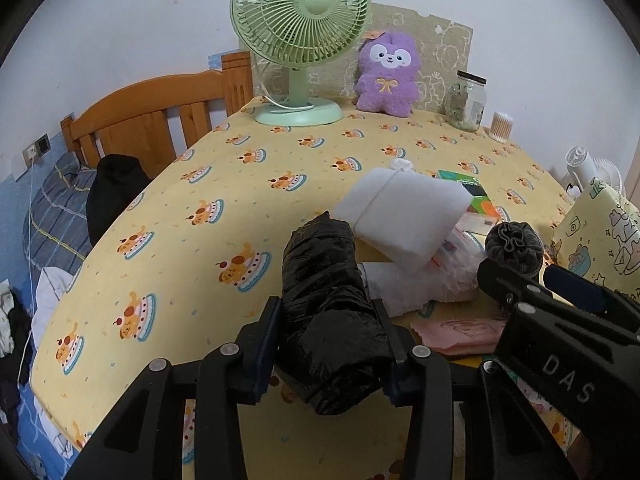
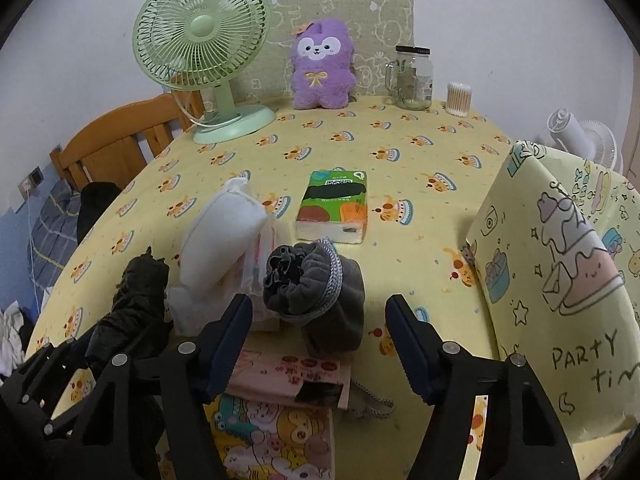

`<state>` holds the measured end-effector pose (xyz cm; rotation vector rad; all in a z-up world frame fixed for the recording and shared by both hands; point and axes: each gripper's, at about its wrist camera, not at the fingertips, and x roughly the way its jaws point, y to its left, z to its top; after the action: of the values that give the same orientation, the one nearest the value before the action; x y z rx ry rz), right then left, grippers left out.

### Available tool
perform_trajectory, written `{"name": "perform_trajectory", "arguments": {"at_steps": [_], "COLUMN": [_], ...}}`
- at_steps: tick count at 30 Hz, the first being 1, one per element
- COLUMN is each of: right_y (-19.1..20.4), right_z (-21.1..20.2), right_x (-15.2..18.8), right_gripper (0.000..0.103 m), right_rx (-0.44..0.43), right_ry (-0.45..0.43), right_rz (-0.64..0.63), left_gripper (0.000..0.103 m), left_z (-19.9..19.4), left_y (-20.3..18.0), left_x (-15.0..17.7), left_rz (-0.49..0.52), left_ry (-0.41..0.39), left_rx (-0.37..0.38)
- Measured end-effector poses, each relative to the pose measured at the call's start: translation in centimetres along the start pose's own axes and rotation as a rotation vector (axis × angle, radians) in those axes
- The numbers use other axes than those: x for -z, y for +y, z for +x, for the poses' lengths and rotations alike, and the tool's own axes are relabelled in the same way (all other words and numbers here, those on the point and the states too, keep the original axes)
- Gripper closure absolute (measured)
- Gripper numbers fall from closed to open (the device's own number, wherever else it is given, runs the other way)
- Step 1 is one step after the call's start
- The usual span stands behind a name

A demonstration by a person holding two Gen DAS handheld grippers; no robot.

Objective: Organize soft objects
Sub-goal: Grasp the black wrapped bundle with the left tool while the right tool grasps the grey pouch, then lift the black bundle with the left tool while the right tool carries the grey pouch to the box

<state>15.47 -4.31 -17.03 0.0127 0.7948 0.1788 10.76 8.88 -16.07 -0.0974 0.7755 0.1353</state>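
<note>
My left gripper [image 1: 326,320] is shut on a black plastic bag roll [image 1: 324,300] and holds it above the yellow tablecloth [image 1: 180,240]; the roll also shows in the right wrist view [image 2: 136,300]. My right gripper [image 2: 318,316] is open, its fingers either side of a grey drawstring pouch [image 2: 316,284] that rests on a pink packet [image 2: 288,372]. The pouch also shows in the left wrist view [image 1: 514,246]. A white folded pad [image 2: 220,236] leans on plastic-wrapped items beside it. A green tissue pack [image 2: 334,206] lies flat further back. A purple plush [image 2: 322,64] sits at the far edge.
A green desk fan [image 2: 200,52], a glass jar [image 2: 414,78] and a cotton swab tub [image 2: 458,98] stand along the back. A yellow "party time" gift bag [image 2: 560,280] stands at the right. A wooden bed headboard [image 1: 152,120] is at the left.
</note>
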Motion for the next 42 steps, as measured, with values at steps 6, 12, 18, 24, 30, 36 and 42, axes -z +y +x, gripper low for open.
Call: {"name": "perform_trajectory", "arguments": {"at_steps": [6,12,18,24,30,36,42], "right_y": [-0.1,0.1,-0.3,-0.4,-0.6,-0.9,-1.0], "right_z": [0.6,0.8,-0.3,-2.0,-3.9,-6.1,-8.3], "right_x": [-0.5,-0.5,-0.6,-0.7,-1.0,-1.3,-1.9], "right_gripper": [0.046,0.057,0.060,0.060,0.060,0.060,0.060], "right_rx": [-0.023,-0.039,-0.051,-0.059,-0.060,-0.052,-0.051], "right_ry": [0.015,0.023,0.000,-0.027,-0.058,-0.096,-0.140], "right_rz": [0.009,-0.011,-0.004,-0.005,-0.014,-0.017,-0.024], "left_gripper": [0.059,0.059,0.060,0.060,0.060,0.060,0.060], "left_z": [0.3,0.2,-1.0,-2.4,-4.1,-5.9,-7.9], "left_y": [-0.2,-0.5,-1.1,-1.9,-2.5,-3.1,-3.7], "left_x": [-0.2,-0.4,-0.7,-1.0,-1.4,-1.9,-2.6], "left_rz": [0.005,0.009,0.019,0.031,0.031,0.034,0.045], "left_ry": [0.005,-0.001,-0.027,-0.049,-0.071,-0.109,-0.153], "left_rx": [-0.010,-0.021,-0.027,-0.014,0.012,0.025,0.035]}}
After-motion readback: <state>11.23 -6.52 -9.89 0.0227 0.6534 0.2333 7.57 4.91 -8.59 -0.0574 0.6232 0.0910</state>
